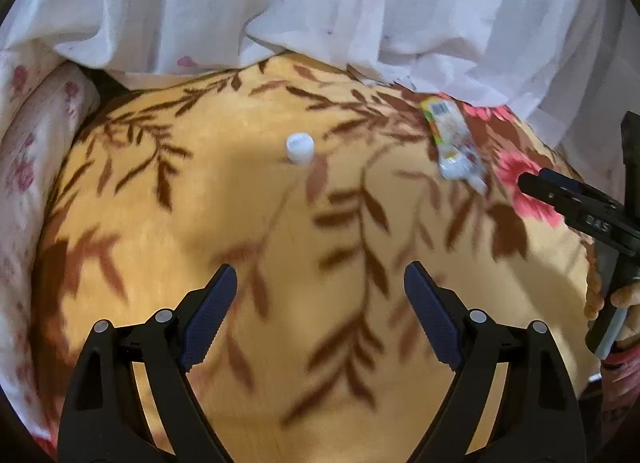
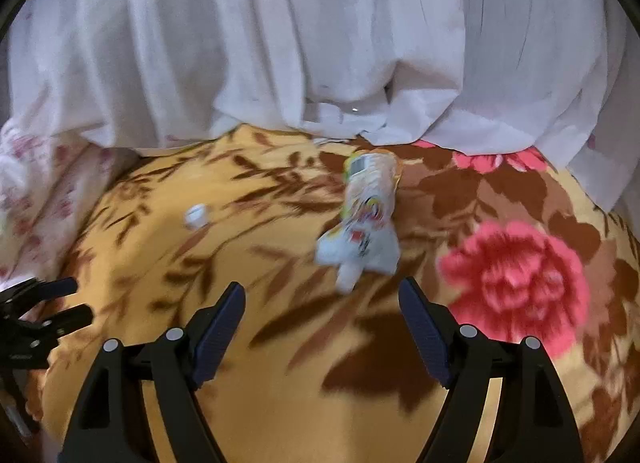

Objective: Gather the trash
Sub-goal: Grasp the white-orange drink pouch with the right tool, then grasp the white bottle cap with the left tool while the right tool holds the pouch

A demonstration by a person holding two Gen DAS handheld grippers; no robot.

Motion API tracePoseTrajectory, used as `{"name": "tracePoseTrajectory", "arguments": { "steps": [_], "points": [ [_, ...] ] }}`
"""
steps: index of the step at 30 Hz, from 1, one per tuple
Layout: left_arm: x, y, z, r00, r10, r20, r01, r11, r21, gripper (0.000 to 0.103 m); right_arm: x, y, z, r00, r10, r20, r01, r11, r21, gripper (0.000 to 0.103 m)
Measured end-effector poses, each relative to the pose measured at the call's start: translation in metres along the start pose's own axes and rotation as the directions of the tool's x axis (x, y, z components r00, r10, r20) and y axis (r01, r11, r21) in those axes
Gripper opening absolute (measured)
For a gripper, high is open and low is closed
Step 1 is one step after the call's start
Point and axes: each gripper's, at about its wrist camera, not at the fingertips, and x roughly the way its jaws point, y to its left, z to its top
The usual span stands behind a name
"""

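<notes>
Left tool [image 1: 320, 283]: jaws wide apart, nothing between the pads. It hangs over the blanket [image 1: 280, 223], angled downward, with the white bottle cap [image 1: 299, 147] ahead of it and well apart from the fingertips.

Right tool [image 2: 322, 299]: jaws also spread, with nothing gripped. The crushed pouch [image 2: 366, 219], a squeezed drink or snack pack with a spout at its near end, lies just ahead of the gap between the fingers; its spout points toward the tool. In the left wrist view the same tool enters from the right edge, held by a hand [image 1: 624, 299], near the pouch but not touching it.

Both trash items rest on the yellow, leaf-patterned blanket of the bed, the cap to the left of the pouch and well apart from it. A white curtain [image 2: 320, 43] hangs behind, its hem resting on the far edge of the blanket.

Task status: judged at the outset. No item is held and no bin or bag is in view. Remaining: grasp the cap, grasp the pouch, carry both to a container.
</notes>
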Motion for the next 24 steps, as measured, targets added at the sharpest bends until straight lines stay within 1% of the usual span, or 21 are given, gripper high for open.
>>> {"name": "tracePoseTrajectory", "arguments": {
  "steps": [6,10,13,15,16,17,20,24],
  "points": [
    [0.043,0.021,0.033,1.000,0.000,-0.016,0.000,0.999,-0.048,0.083,0.072,-0.020,0.037,0.996,-0.041,-0.075,0.045,0.998,0.041,0.078],
    [0.068,0.030,0.044,0.999,-0.014,-0.047,0.011,0.997,-0.076,0.083,0.108,-0.033,0.050,0.991,-0.064,-0.120,0.074,0.994,0.079,0.075],
    [0.080,0.033,0.049,0.998,-0.017,-0.054,0.013,0.997,-0.078,0.083,0.133,-0.040,0.055,0.984,-0.087,-0.157,0.102,0.991,0.092,0.073],
    [0.086,0.035,0.053,0.998,-0.015,-0.058,0.011,0.997,-0.079,0.083,0.139,-0.041,0.057,0.981,-0.102,-0.165,0.117,0.990,0.084,0.067],
    [0.089,0.036,0.055,0.998,-0.019,-0.061,0.014,0.996,-0.083,0.083,0.143,-0.041,0.057,0.980,-0.105,-0.171,0.120,0.989,0.081,0.058],
    [0.092,0.037,0.058,0.998,-0.027,-0.065,0.021,0.996,-0.090,0.083,0.146,-0.041,0.057,0.979,-0.106,-0.176,0.122,0.989,0.081,0.054],
    [0.099,0.038,0.064,0.997,-0.038,-0.066,0.031,0.994,-0.104,0.083,0.146,-0.039,0.058,0.978,-0.120,-0.169,0.133,0.989,0.069,0.049],
    [0.107,0.035,0.074,0.998,-0.034,-0.061,0.028,0.995,-0.099,0.083,0.135,-0.035,0.056,0.982,-0.119,-0.147,0.128,0.990,0.052,0.043]
  ]
}}
